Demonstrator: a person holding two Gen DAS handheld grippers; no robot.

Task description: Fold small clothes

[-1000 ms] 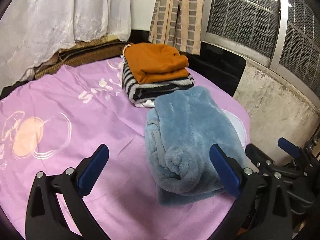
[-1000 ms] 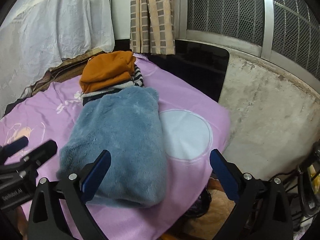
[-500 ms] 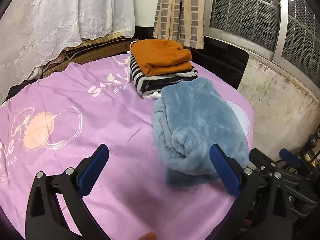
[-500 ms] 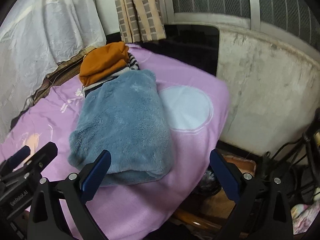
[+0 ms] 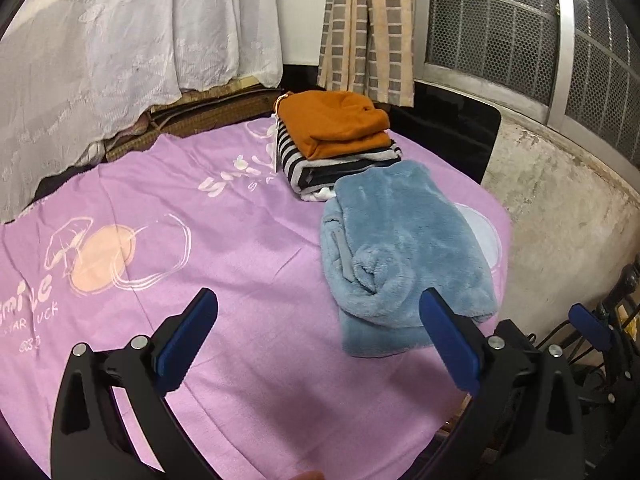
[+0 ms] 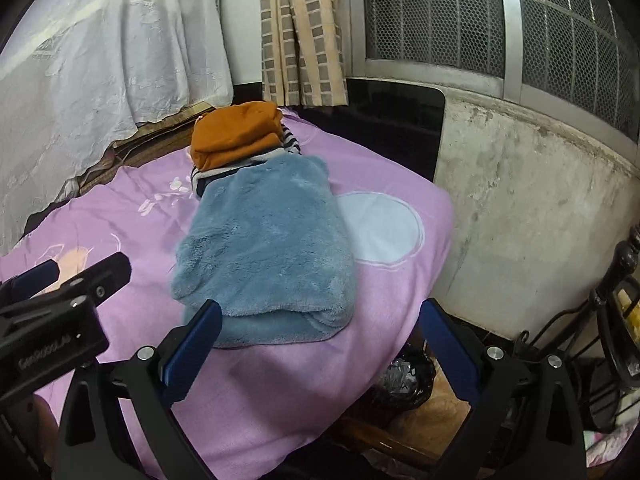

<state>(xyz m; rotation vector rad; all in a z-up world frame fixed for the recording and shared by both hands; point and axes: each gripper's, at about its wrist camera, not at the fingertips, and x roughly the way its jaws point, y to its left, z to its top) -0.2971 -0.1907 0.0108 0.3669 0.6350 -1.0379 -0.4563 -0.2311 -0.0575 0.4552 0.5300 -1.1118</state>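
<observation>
Left gripper [image 5: 318, 342] and right gripper [image 6: 320, 344] both spread and empty above the purple printed bedsheet [image 5: 224, 224]; folded fluffy blue fleece garment [image 6: 268, 248] lies between them and the orange-over-striped folded stack [image 5: 334, 142], likeliest lifted from beneath, both sides supported, onto that stack.

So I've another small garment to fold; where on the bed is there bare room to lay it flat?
The widest bare stretch of the purple bedspread lies left of the blue fleece garment, around the peach circle print, toward the white lace curtain. The far right corner is crowded: fleece, then the orange top stacked on the striped garment.
</observation>
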